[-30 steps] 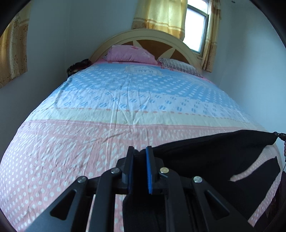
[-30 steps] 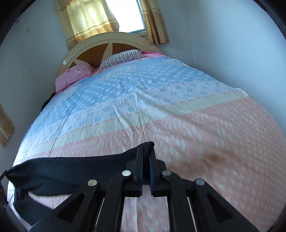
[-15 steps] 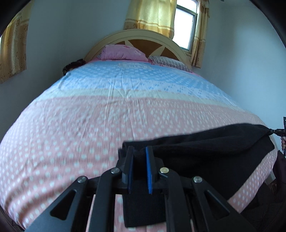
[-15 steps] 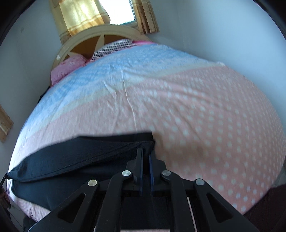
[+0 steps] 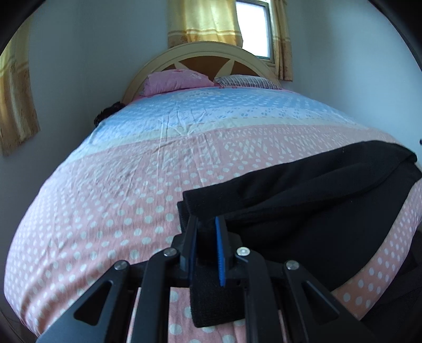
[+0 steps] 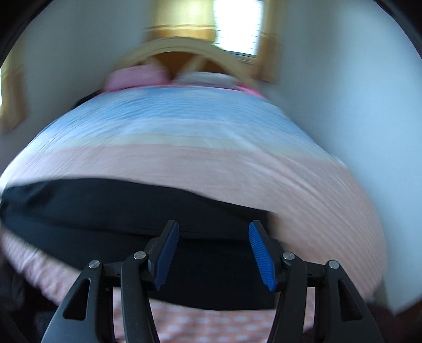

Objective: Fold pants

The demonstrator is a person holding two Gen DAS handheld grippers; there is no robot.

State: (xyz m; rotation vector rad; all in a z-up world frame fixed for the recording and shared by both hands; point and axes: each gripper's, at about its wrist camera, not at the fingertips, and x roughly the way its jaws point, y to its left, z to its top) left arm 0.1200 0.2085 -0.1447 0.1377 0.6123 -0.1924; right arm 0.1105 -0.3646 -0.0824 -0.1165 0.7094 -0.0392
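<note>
Pants (image 5: 311,200), black, spread across the bed (image 5: 132,190) at its foot. Left gripper (image 5: 206,232) clamped on their corner. Right gripper (image 6: 213,237) spread wide above them, gripping nothing.

Bed sheet (image 5: 147,184): pink with white dots near, cream band, blue beyond. Pink pillow (image 5: 176,80) and striped pillow (image 5: 246,80) side by side against arched headboard (image 5: 208,56). Yellow curtains (image 5: 203,22) flanking window (image 5: 253,29). Right-wrist view motion-blurred.
</note>
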